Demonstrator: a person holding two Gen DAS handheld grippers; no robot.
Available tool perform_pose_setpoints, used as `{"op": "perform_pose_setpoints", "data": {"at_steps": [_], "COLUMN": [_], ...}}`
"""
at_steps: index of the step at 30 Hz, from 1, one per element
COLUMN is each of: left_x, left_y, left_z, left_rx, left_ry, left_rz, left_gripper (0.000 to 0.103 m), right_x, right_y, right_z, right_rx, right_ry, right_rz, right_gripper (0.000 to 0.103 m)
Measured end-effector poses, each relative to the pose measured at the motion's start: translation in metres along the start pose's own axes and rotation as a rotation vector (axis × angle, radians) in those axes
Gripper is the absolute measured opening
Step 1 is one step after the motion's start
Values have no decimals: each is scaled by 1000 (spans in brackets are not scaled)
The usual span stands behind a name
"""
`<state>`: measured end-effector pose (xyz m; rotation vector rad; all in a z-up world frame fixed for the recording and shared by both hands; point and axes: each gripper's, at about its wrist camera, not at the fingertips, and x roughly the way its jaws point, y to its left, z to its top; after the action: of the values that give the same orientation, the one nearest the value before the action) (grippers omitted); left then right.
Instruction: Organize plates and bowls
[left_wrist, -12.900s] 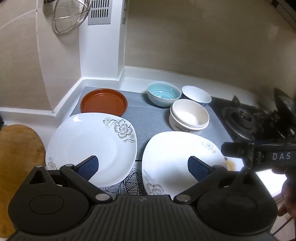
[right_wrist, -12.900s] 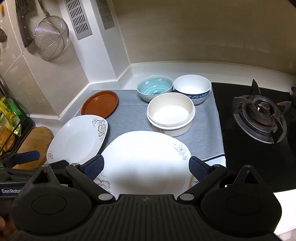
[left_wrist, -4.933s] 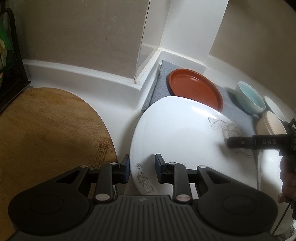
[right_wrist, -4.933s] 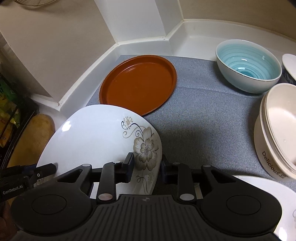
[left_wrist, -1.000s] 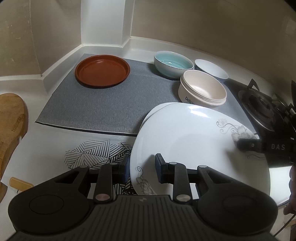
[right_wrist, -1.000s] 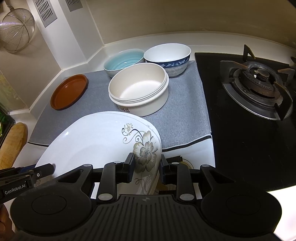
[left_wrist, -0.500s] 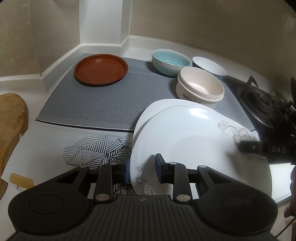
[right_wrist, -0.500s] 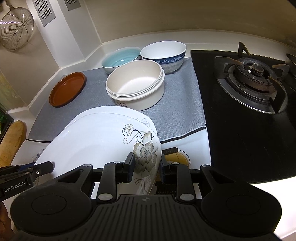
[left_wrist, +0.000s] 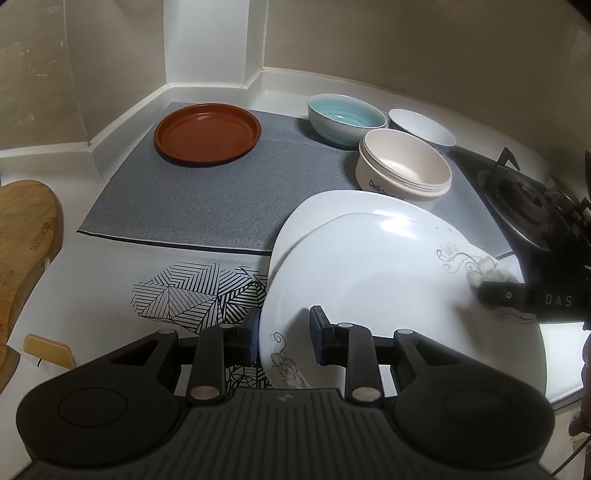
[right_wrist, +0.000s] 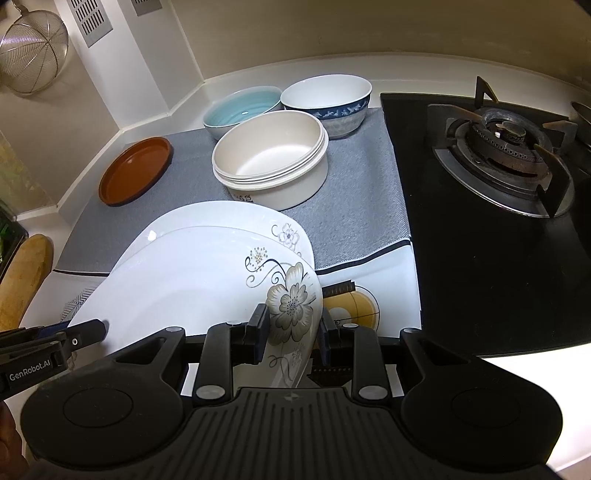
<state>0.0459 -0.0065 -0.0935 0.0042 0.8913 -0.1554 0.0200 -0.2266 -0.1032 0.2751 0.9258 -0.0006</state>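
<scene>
1. the left tool (left_wrist: 284, 339) is clamped on the near left rim of the upper white floral plate (left_wrist: 388, 295), and the right tool (right_wrist: 291, 338) is clamped on that plate's opposite rim, right at the large grey flower.
2. that plate sits over a second white floral plate (right_wrist: 229, 216); the lower one's far edge and a small flower show beyond it. whether the two touch cannot be told.
3. just behind the plates stands a cream bowl (right_wrist: 273, 166) with dark lettering on its side, on a grey mat (left_wrist: 192, 195).
4. behind the cream bowl, close together, are a light blue bowl (right_wrist: 240, 109) and a white bowl with a blue band (right_wrist: 328, 99).
5. a brown round plate (left_wrist: 207, 133) lies alone at the mat's far left, well apart from the bowls.
6. to the right of the mat is a black gas stove (right_wrist: 506, 155), its burner grate near the plates' right side.
7. a black-and-white patterned sheet (left_wrist: 192, 291) lies on the white surface (left_wrist: 92, 295) beside the plates, and a wooden cutting board (left_wrist: 22, 236) sits at the far left edge.
8. a wire strainer (right_wrist: 29, 59) hangs on the wall.
</scene>
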Motion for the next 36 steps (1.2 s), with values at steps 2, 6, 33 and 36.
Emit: {"op": "perform_pose_setpoints", "data": {"at_steps": [2,6,33,36], "left_x": [0,0,-2,-1], "left_y": [0,-1,-20,-22], "left_z": [0,0,-2,-2], "left_rx": [-1,-1,65,77], "left_ry": [0,2,-5,-10], "left_rz": [1,3,92,106], "left_gripper": [31,31,32,32], "right_x": [0,0,3,4], "right_y": [0,-1,-5,-5], "right_z": [0,0,1,0], "right_rx": [-1,-4,19,17], "right_ry": [0,3,22,21], "right_rz": [0,0,2,6], "right_gripper": [29,29,30,30]}}
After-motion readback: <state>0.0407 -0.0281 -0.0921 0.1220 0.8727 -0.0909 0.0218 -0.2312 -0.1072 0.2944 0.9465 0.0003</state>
